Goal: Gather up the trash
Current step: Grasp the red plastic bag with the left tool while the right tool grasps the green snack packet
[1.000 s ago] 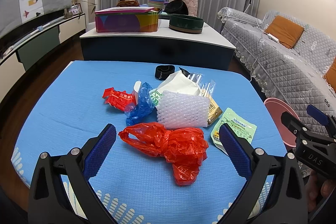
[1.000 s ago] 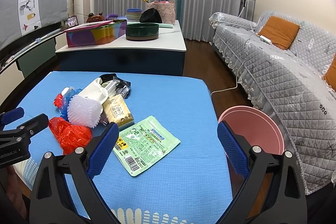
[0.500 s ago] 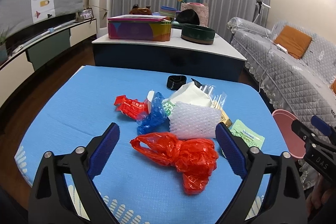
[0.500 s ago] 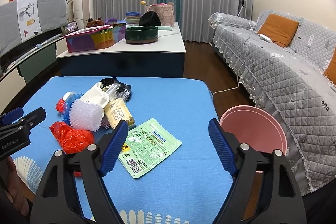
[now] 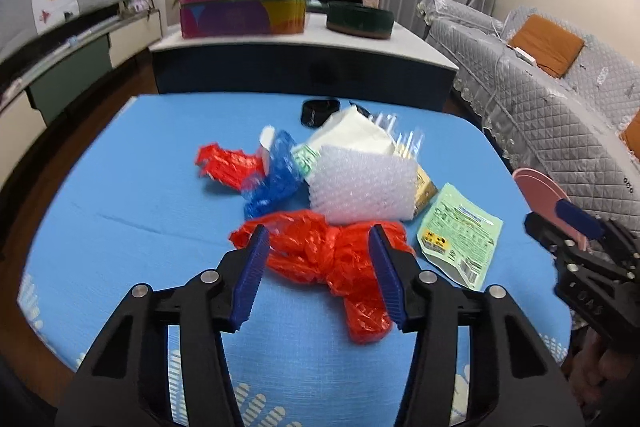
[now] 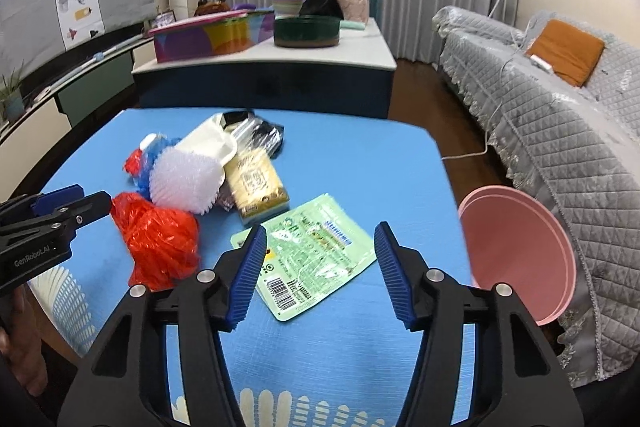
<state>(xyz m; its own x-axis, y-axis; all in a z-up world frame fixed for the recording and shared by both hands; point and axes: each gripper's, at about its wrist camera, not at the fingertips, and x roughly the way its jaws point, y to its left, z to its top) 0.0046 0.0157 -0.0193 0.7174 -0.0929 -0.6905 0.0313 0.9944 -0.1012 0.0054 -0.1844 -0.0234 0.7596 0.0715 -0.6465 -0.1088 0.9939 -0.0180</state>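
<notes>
Trash lies heaped mid-table on the blue cloth [image 5: 120,195]. Red plastic bag [image 5: 332,259] sits nearest, framed by the left gripper [image 5: 318,267], jaws closing, pads not yet pressing it. Green packet [image 6: 308,259] lies flat under the right gripper [image 6: 320,267], jaws likewise closing, nothing grasped. Pink bin [image 6: 520,251] stands beside the table.

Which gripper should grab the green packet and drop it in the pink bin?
Probably the right gripper. The green packet lies between its closing jaws, and the pink bin sits just to its right. The left gripper is lined up on the red bag.
</notes>
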